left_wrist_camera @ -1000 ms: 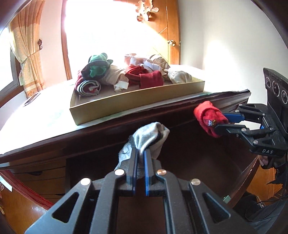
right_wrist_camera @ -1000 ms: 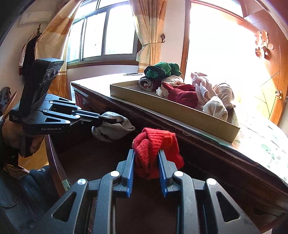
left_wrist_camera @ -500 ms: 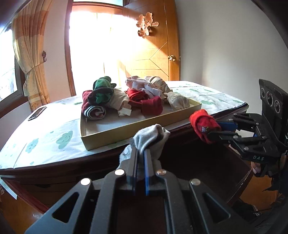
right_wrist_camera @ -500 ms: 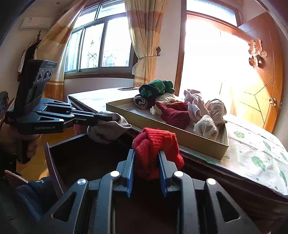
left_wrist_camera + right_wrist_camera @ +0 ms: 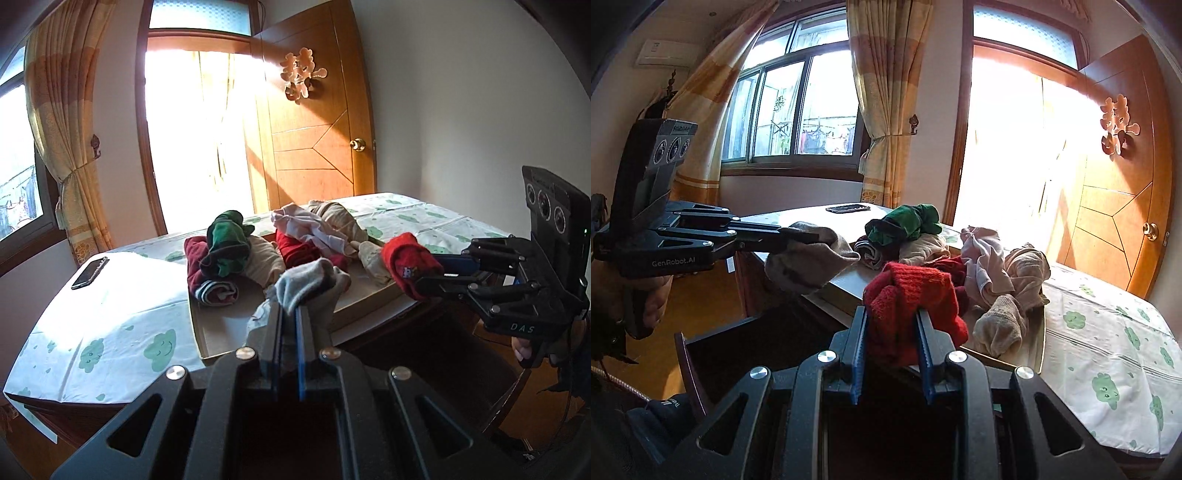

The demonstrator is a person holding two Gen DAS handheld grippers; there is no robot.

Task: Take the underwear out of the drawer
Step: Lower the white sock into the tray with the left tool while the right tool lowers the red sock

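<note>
My left gripper point(image 5: 290, 314) is shut on a grey rolled garment point(image 5: 310, 284) and holds it in the air in front of the cardboard tray point(image 5: 197, 332). My right gripper point(image 5: 892, 317) is shut on a red knitted garment point(image 5: 912, 295). Both are held above the open dark drawer point(image 5: 720, 350). In the right wrist view the left gripper point(image 5: 786, 236) and its grey garment point(image 5: 809, 262) hang at the left. In the left wrist view the right gripper point(image 5: 432, 273) and the red garment point(image 5: 406, 266) sit at the right, by the tray's corner.
The tray point(image 5: 1039, 339) sits on a cupboard top with a cloud-print cloth point(image 5: 110, 325) and holds several rolled clothes, among them a green one point(image 5: 225, 240). A phone point(image 5: 89, 272) lies at the far left of the cloth. A wooden door point(image 5: 314, 140) stands behind.
Both grippers have risen with their garments, from the level of the drawer's front to above the cupboard top. The tray is now seen from above. Neither grip has changed.
</note>
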